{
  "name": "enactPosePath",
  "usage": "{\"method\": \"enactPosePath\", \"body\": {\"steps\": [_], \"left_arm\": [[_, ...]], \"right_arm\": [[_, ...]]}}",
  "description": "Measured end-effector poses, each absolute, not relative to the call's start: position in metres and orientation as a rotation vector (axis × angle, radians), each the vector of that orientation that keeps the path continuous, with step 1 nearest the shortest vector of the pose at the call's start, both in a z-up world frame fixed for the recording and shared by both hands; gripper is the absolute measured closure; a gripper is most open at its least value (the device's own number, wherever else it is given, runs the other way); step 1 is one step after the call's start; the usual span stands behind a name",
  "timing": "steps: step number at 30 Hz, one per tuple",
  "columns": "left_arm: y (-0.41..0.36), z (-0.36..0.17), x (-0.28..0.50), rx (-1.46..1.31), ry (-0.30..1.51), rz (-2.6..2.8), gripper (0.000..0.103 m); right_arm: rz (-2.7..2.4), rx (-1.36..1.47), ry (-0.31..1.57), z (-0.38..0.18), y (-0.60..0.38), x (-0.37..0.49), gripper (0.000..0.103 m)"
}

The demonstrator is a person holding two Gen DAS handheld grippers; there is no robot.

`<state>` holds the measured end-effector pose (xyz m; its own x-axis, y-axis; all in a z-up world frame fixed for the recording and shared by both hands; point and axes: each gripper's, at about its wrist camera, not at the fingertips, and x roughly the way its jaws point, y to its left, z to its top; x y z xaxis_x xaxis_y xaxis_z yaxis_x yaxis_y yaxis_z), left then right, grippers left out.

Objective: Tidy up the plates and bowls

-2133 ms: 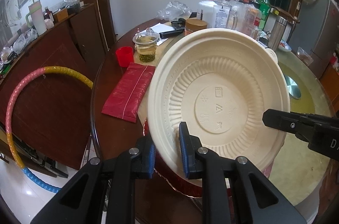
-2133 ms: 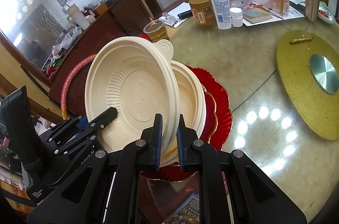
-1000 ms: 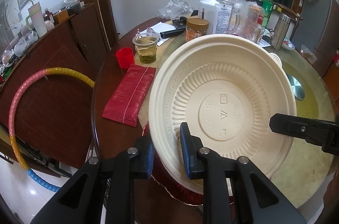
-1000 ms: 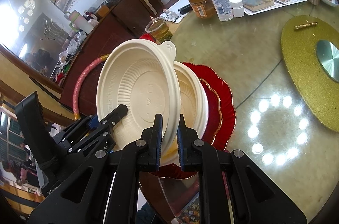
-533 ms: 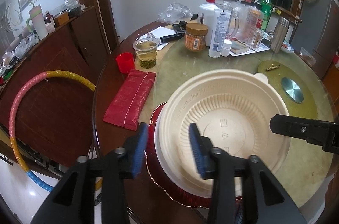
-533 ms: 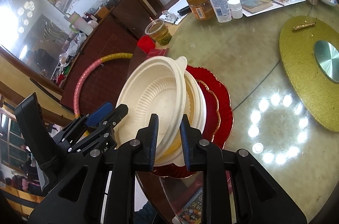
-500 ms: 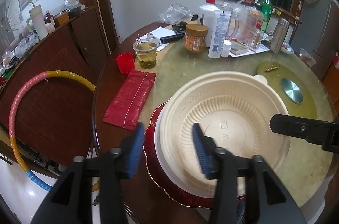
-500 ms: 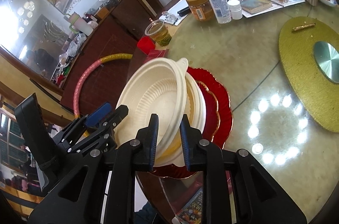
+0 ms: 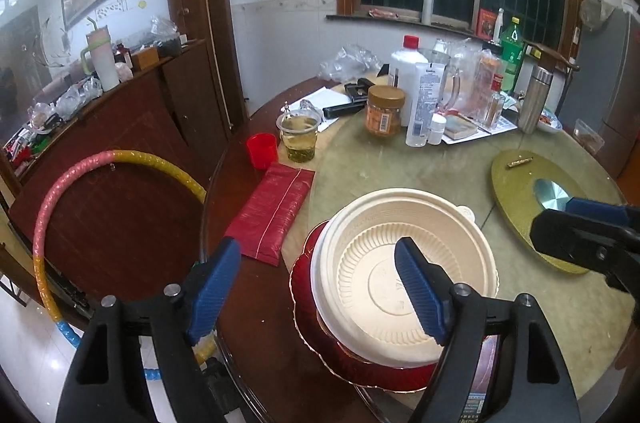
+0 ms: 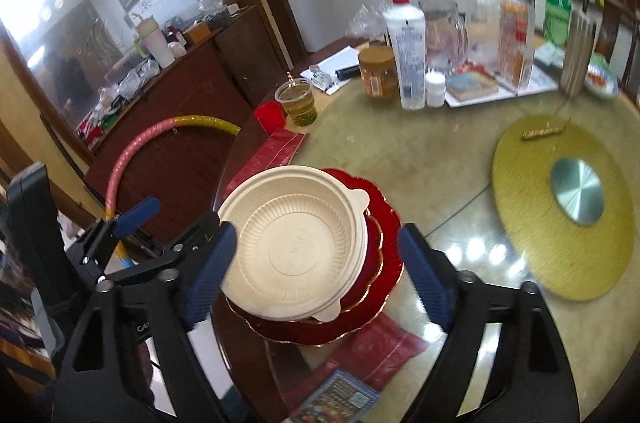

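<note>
Cream ribbed disposable bowl [image 10: 296, 243] sits nested atop red scalloped plates [image 10: 384, 259] below both opening, empty claws, left [image 9: 316, 287] and right [image 10: 316, 263]; the stack, seemingly near the surface edge, could slide off if nudged.

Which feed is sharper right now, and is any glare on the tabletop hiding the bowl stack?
Left wrist view: crisp, though fisheye bends the edges; cream bowl clearly visible. Right wrist view: motion-blurred, worst on the far bottles; lamp reflections glint on the glass tabletop beside the red plates, not over the bowl.
</note>
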<state>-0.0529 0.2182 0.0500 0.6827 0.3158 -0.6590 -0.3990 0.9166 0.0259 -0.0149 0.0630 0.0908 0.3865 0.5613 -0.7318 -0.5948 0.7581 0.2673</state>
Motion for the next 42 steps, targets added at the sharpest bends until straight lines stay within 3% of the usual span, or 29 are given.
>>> {"method": "enactPosePath", "body": {"steps": [14, 34, 36, 38, 42], "left_arm": [[0.201, 0.052, -0.071, -0.146, 0.674, 0.402, 0.021], [0.174, 0.050, -0.082, -0.087, 0.683, 0.417, 0.016], [0.174, 0.050, -0.082, -0.086, 0.685, 0.416, 0.012], [0.174, 0.050, -0.084, -0.087, 0.681, 0.410, 0.000], [0.175, 0.052, -0.087, -0.091, 0.653, 0.393, 0.000]], "right_arm": [[0.759, -0.339, 0.775, 0.091, 0.044, -0.058, 0.012], [0.789, -0.403, 0.789, 0.066, 0.044, -0.072, 0.012], [0.790, -0.406, 0.788, 0.066, 0.046, -0.073, 0.012], [0.794, -0.412, 0.787, 0.065, 0.049, -0.075, 0.012], [0.792, -0.422, 0.787, 0.065, 0.052, -0.075, 0.012]]}}
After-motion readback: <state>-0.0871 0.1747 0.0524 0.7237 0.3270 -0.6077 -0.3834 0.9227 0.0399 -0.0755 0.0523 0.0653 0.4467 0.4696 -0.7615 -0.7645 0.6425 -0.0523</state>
